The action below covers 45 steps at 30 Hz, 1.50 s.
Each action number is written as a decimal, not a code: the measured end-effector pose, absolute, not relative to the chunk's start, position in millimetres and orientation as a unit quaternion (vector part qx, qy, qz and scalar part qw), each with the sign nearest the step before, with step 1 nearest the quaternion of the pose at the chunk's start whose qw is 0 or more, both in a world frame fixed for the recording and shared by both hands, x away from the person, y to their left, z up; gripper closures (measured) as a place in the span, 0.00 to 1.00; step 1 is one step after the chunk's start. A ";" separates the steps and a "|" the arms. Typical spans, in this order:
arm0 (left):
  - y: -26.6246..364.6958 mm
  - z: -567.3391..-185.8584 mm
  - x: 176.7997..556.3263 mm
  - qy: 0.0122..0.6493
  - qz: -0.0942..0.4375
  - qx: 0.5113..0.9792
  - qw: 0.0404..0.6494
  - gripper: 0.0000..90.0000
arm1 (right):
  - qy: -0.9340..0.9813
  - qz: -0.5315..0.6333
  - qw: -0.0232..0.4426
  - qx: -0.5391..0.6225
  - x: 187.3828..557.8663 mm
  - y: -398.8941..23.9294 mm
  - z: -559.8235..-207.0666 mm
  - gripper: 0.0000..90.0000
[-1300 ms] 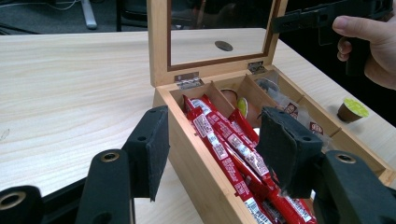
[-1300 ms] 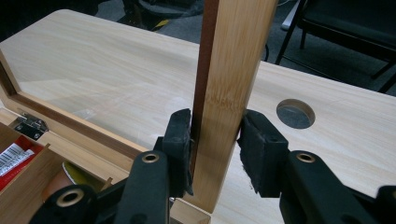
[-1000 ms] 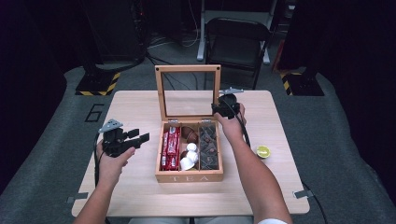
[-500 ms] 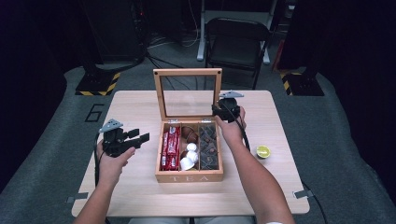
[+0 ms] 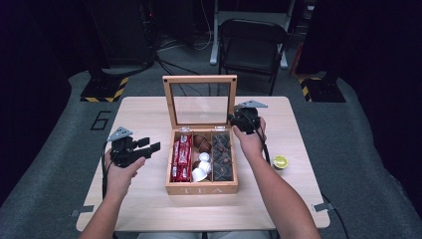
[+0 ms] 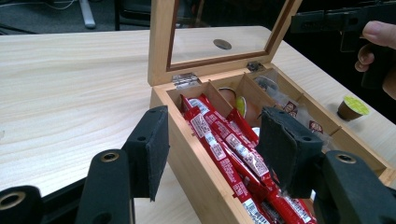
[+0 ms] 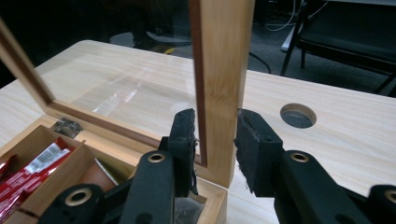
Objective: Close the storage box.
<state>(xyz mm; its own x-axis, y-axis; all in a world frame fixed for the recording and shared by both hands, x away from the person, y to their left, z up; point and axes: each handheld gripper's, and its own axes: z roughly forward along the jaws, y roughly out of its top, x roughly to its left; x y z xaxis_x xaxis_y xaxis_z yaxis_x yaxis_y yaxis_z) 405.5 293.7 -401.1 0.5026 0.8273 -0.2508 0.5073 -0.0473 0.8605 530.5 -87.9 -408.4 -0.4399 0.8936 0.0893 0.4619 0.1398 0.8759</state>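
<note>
The wooden tea box (image 5: 201,162) is seen near the middle of the table (image 5: 144,117), its glass-paned lid (image 5: 200,101) stood upright on hinges at the back edge. The lid is judged light but stiff in its wooden frame, with a fragile pane that is best left untouched; the side rail of the frame is the sound place to take hold, and the hinges are likely to let it swing freely, so a firm pinch is called for. That rail is pinched by the right gripper (image 7: 215,140), the pads pressed to its two faces just above the box corner, the forearm stretched forward along the box's right side. The left gripper (image 5: 130,149) is held level just left of the box, jaws spread apart with nothing between them, pointed toward the red sachets (image 6: 229,149).
</note>
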 end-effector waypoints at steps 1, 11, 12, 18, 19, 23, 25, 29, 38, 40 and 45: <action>293.5 -401.1 405.5 0.472 0.159 0.706 0.503 0.48 | 0.718 0.462 0.226 0.469 530.2 -88.8 -408.4 0.77; 293.9 -401.4 405.3 0.472 0.158 0.707 0.503 0.48 | 0.733 0.443 0.248 0.453 531.5 -77.5 -401.7 0.70; 294.2 -401.3 405.2 0.472 0.159 0.707 0.503 0.48 | 0.735 0.438 0.249 0.454 533.3 -78.2 -401.4 0.69; 294.4 -401.1 405.1 0.472 0.159 0.706 0.503 0.48 | 0.728 0.431 0.252 0.470 542.3 -82.0 -397.7 0.59; 294.4 -401.3 405.2 0.473 0.158 0.707 0.503 0.48 | 0.728 0.430 0.252 0.470 544.1 -82.1 -396.6 0.57; 294.8 -401.4 405.4 0.473 0.157 0.707 0.501 0.48 | 0.726 0.427 0.255 0.475 551.6 -82.0 -393.1 0.54; 295.6 -401.4 405.4 0.473 0.158 0.705 0.504 0.48 | 0.728 0.429 0.252 0.472 556.2 -82.3 -391.9 0.52; 298.3 -400.7 404.9 0.475 0.158 0.704 0.504 0.48 | 0.737 0.423 0.236 0.472 563.5 -79.0 -391.1 0.50; 300.6 -400.6 404.6 0.477 0.159 0.702 0.504 0.48 | 0.744 0.419 0.232 0.466 574.0 -71.5 -387.5 0.46; 301.7 -400.5 404.6 0.478 0.158 0.701 0.505 0.48 | 0.747 0.418 0.236 0.460 575.6 -70.5 -386.1 0.46; 305.1 -399.6 404.4 0.481 0.161 0.695 0.510 0.48 | 0.751 0.415 0.233 0.457 581.9 -68.8 -383.9 0.45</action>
<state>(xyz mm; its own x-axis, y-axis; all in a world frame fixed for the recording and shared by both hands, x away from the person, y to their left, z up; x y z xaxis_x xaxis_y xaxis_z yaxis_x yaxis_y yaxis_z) 404.4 305.1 -399.6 0.4855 0.8325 -0.2670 0.5038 -0.0168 0.8637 581.9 -68.8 -383.9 -0.4739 0.8800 0.0299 0.4940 0.2376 0.8364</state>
